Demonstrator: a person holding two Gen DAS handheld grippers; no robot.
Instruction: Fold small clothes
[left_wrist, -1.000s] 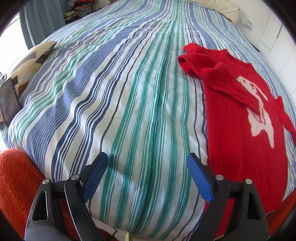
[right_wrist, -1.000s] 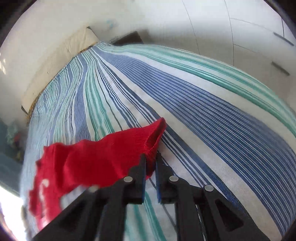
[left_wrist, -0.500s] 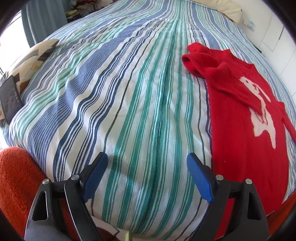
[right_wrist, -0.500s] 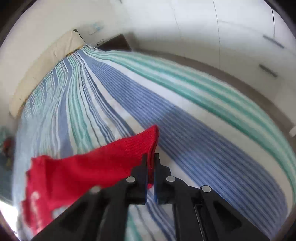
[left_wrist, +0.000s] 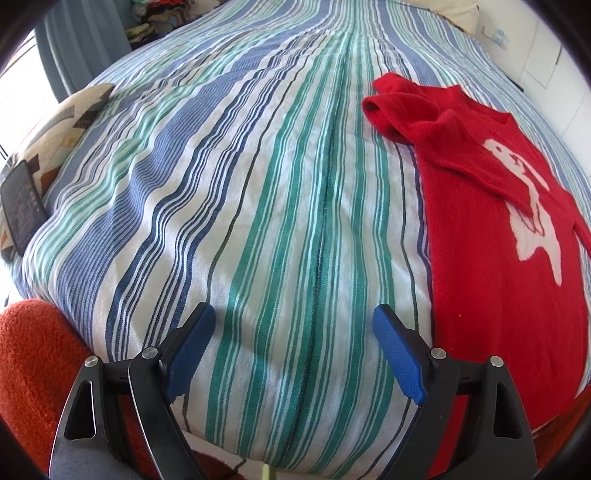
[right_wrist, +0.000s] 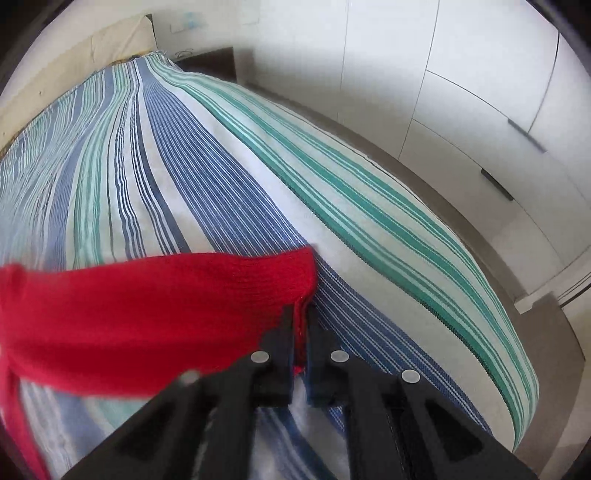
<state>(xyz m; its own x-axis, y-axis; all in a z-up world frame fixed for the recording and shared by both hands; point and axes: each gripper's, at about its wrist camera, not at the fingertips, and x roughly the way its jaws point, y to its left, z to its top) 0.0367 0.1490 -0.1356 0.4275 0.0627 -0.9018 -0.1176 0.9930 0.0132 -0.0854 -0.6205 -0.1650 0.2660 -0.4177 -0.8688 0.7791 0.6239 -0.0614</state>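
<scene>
The red sweater (left_wrist: 491, 236) lies flat on the striped bed cover (left_wrist: 258, 192), at the right side of the bed in the left wrist view, its white animal motif facing up and one sleeve folded across the chest. The left gripper (left_wrist: 293, 350) hangs over bare cover to the left of the sweater, apart from it; its blue-padded fingers (left_wrist: 190, 354) are spread wide with nothing between them. A patterned cushion (left_wrist: 62, 122) sits at the far left edge of the bed, with a dark flat device (left_wrist: 22, 206) lying on it. An orange fleece surface (left_wrist: 33, 369) fills the near left corner.

The right wrist view shows what the left view cuts off: the right gripper (right_wrist: 300, 325) has its fingers pressed together on the ribbed cuff of a red sleeve (right_wrist: 155, 306), having just closed on it, and the sleeve is lifted off the cover. That view alone shows white cabinet doors (right_wrist: 461, 92) along the right wall and a dark nightstand (right_wrist: 210, 62) at the far end.
</scene>
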